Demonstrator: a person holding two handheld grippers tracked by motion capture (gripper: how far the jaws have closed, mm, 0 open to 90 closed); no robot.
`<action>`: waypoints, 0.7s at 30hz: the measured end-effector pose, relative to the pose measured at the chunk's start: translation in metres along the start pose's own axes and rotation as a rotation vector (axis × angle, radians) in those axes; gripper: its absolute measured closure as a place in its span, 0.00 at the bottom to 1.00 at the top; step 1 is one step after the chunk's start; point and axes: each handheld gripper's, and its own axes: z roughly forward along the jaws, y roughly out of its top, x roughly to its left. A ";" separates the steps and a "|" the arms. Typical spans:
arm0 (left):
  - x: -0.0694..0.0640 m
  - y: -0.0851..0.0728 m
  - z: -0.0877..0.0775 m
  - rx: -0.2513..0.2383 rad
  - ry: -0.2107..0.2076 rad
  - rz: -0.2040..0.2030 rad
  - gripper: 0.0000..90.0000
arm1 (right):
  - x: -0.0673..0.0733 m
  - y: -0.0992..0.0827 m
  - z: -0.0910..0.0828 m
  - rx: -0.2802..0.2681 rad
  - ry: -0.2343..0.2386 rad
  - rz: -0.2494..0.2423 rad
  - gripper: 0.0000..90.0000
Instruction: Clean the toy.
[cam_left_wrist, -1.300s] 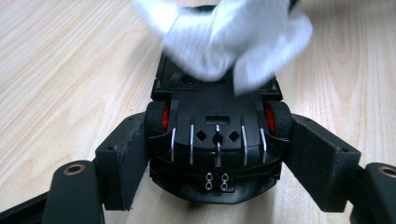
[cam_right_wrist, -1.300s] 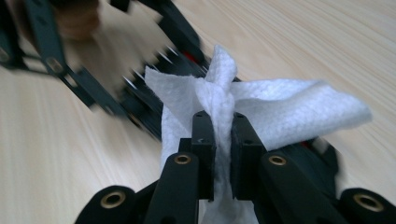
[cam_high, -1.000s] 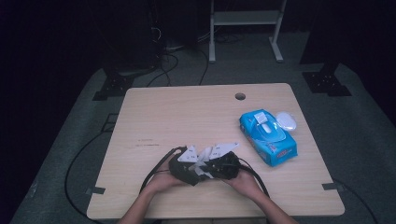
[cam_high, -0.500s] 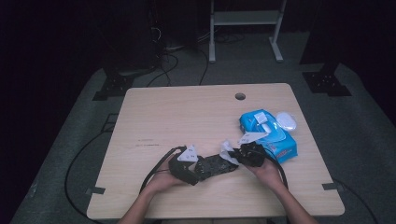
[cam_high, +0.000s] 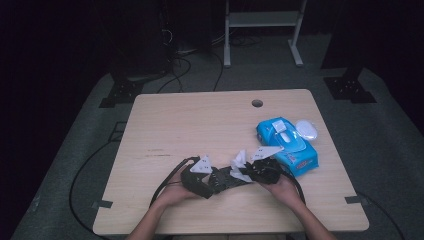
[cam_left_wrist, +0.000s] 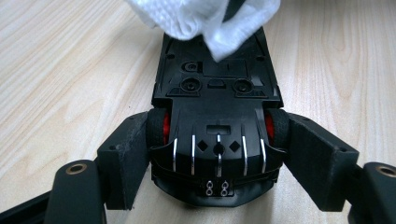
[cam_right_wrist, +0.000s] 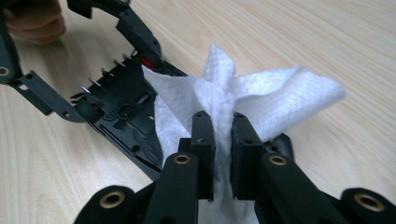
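A black toy car (cam_left_wrist: 217, 121) lies upside down on the wooden table (cam_high: 200, 120), its underside facing up. My left gripper (cam_left_wrist: 217, 140) is shut on it, the pads (cam_left_wrist: 126, 158) pressing the sides by the red-hubbed rear wheels. My right gripper (cam_right_wrist: 223, 135) is shut on a crumpled white wipe (cam_right_wrist: 271, 98), which rests on the car's (cam_right_wrist: 121, 107) underside near its far end. In the high view the left gripper (cam_high: 220, 180) and right gripper (cam_high: 245, 171) face each other near the table's front edge, with the wipe (cam_high: 240, 162) between them.
A blue pack of wipes (cam_high: 287, 145) lies just right of the right hand, with a white round lid (cam_high: 306, 130) beside it. A cable hole (cam_high: 257, 103) sits near the table's far edge. Cables trail off the front left.
My right gripper has slid to the right with the wipe, away from the left gripper and toward the blue pack. The left gripper and the car have stayed put.
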 end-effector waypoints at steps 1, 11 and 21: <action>0.000 0.000 0.000 0.000 0.000 0.000 0.29 | 0.000 0.000 0.000 0.000 0.000 0.000 0.90; 0.000 0.000 0.000 -0.001 -0.002 -0.005 0.29 | -0.012 -0.011 -0.012 0.008 -0.009 0.058 0.90; -0.001 0.000 0.002 0.016 0.003 0.001 0.29 | 0.007 -0.002 -0.006 0.016 0.127 0.014 0.90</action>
